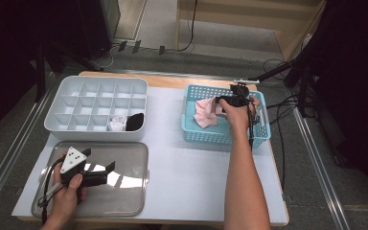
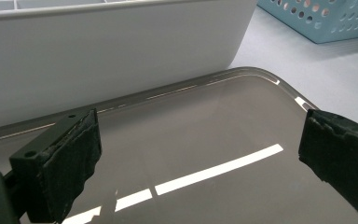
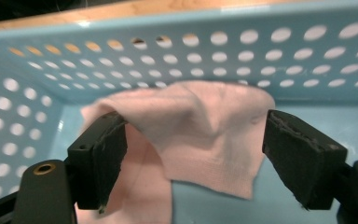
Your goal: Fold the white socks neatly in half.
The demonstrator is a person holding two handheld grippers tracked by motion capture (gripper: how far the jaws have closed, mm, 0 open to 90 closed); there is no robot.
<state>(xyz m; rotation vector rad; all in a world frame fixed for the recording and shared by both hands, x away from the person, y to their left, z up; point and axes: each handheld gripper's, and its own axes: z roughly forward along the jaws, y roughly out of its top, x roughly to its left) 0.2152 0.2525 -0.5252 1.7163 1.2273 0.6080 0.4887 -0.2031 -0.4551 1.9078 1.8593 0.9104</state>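
Right gripper (image 3: 193, 158) fingers wide; pink cloth (image 3: 200, 140) draped between them, over left finger.

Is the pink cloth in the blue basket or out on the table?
In the basket. The pink cloth lies crumpled on the floor of the blue basket, its perforated walls around it, between the open pads of the right claw.

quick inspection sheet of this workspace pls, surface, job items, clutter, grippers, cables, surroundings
surface: white mat on a wooden table.
job's things: pink cloth in the blue basket; white divided organizer with a white roll and a black roll; grey tray.
clutter: nothing seen.
grippers: right gripper open, cloth draped over one jaw; left gripper open over the tray, holding nothing.
cables: one trails from each gripper.
surroundings: floor cables, dark stands, wooden furniture behind.
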